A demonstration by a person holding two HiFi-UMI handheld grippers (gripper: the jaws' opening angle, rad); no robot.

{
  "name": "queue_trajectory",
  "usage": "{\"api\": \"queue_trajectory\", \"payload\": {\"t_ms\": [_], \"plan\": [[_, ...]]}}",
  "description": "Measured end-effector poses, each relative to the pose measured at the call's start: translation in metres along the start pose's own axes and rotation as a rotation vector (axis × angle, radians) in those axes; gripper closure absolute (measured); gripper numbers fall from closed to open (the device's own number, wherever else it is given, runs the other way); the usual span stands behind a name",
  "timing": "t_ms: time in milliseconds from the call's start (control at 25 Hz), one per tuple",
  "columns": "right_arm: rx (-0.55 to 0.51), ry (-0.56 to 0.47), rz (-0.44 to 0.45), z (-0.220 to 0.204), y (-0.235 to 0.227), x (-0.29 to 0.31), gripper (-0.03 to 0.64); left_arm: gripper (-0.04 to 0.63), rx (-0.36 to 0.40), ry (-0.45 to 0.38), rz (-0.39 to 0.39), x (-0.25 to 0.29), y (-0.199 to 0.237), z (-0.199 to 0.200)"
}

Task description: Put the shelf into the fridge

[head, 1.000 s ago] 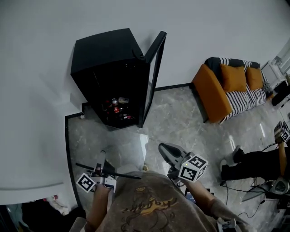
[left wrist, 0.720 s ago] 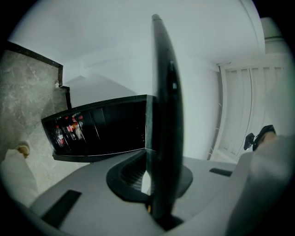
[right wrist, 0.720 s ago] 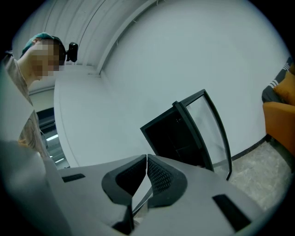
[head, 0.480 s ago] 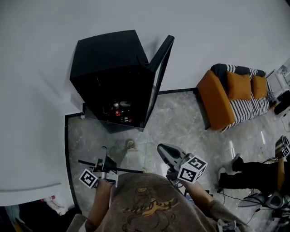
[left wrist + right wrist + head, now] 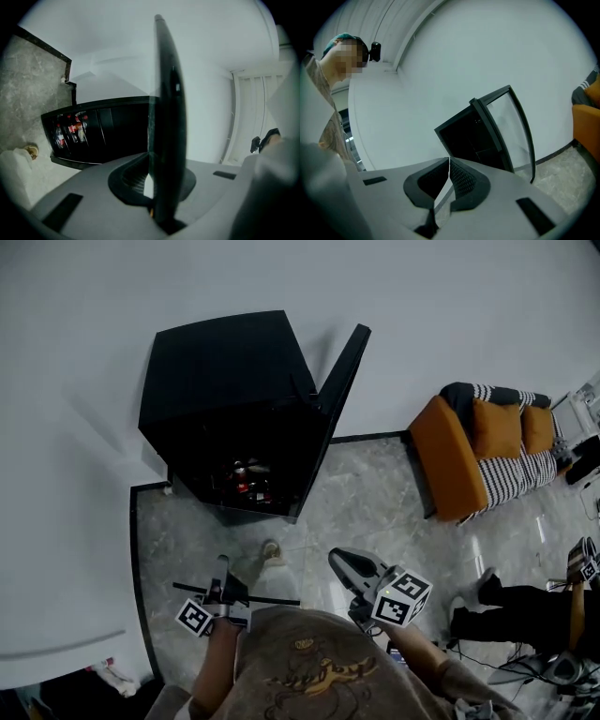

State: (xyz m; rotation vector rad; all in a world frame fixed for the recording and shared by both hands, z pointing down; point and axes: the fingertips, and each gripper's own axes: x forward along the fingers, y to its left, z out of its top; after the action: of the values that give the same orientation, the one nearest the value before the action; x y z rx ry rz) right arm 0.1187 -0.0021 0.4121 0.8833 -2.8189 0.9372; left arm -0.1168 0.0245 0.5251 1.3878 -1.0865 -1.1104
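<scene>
Compared with a second ago, the fridge (image 5: 216, 381) sits higher in the head view, its door swung further right, and a shoe (image 5: 272, 551) now shows on the floor (image 5: 375, 502) under the glass. The left gripper (image 5: 222, 589) stays clamped on the shelf (image 5: 166, 117), whose dark edge runs straight out between its jaws, well short of the fridge. The right gripper (image 5: 449, 161) is closed and empty.

The shelf (image 5: 267, 598) lies crosswise before the fridge (image 5: 225, 399), sofa (image 5: 478, 456) well to the right.
</scene>
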Motion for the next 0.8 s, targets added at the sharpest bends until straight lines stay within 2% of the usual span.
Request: {"api": "queue_trajectory", "payload": {"t_ms": [280, 800], "plan": [[-0.008, 0.018, 0.014, 0.004, -0.008, 0.020, 0.595, 0.578, -0.020, -0.061, 0.011, 0.021, 0.028, 0.009], [0.003, 0.061, 0.008, 0.001, -0.023, 0.038, 0.595, 0.578, -0.028, -0.093, 0.026, 0.068, 0.068, 0.022]]}}
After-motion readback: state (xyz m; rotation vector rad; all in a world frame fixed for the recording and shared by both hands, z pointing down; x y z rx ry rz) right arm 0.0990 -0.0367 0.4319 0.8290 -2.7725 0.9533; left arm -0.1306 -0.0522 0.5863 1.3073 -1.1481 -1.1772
